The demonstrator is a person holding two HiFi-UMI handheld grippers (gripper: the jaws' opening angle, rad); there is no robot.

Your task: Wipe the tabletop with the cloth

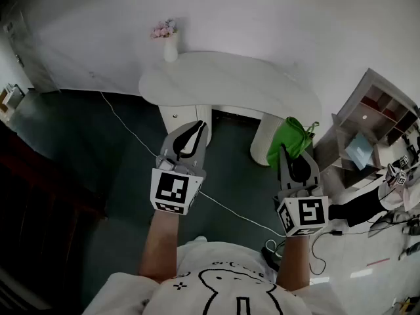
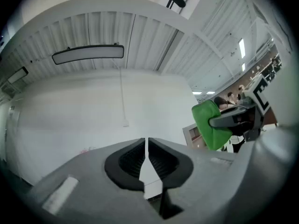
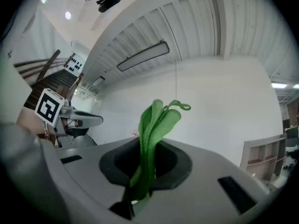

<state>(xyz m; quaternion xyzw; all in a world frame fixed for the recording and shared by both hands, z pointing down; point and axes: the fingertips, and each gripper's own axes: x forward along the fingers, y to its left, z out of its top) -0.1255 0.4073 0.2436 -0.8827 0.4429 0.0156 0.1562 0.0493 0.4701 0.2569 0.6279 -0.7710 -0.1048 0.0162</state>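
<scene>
Head view: one white table, one vase, one green cloth, two grippers. Both forearms extend forward, short of the table.

Left gripper view: the left gripper has its jaws pressed together, with nothing between them.

Right gripper view: the right gripper is clamped on the cloth, which stands folded upward, off the table.

Both forearms reached forward, side by side. The left gripper had its jaws all but together, seemingly with nothing between them. The right gripper was clamped on the cloth.
</scene>
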